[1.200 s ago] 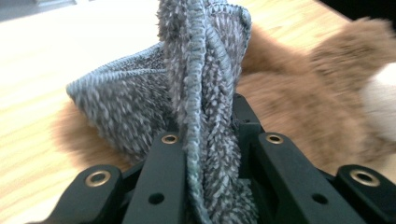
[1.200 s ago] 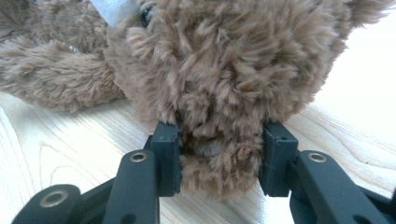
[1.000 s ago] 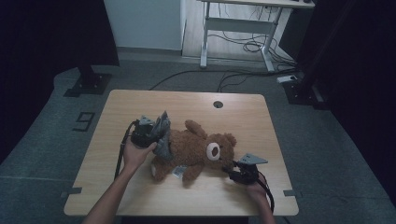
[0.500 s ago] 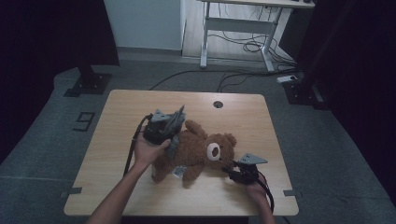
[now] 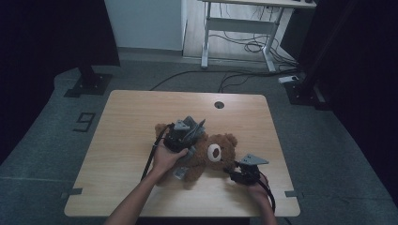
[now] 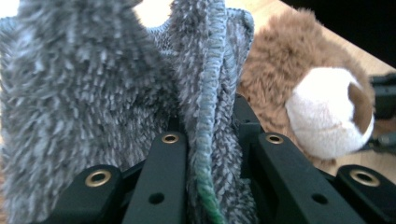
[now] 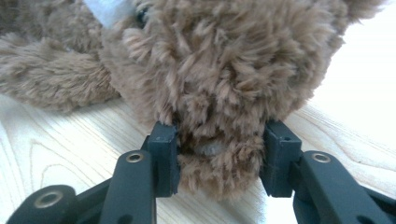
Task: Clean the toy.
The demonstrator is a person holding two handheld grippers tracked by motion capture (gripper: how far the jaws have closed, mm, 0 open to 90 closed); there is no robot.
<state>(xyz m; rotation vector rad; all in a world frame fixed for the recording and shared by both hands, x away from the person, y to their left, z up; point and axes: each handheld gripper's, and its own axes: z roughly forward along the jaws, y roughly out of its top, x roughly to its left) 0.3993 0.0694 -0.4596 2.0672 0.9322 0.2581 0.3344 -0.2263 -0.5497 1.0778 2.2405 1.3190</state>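
A brown teddy bear (image 5: pixel 206 152) lies on its side on the wooden table (image 5: pixel 122 122), nearer the front edge than the back and somewhat toward the right edge, its white muzzle turned to the front right. A grey fuzzy knitted garment (image 5: pixel 187 133) sits around its body. The left gripper (image 5: pixel 184 136), held in the person's left hand (image 5: pixel 165 158), is over the bear's middle; in the left gripper view its black jaws stand pressed together on a fold of the grey garment (image 6: pixel 205 116), whose ribbed hem runs up between them, with the bear's head (image 6: pixel 308 93) just beside on the right. The right gripper (image 5: pixel 237 172), in the right hand (image 5: pixel 256 190) close to the front edge near the right corner, sits at the bear's head. In the right gripper view its jaws have just been opening, and a tuft of the bear's brown fur (image 7: pixel 219 154) is between them, the pads touching the fur on both sides.
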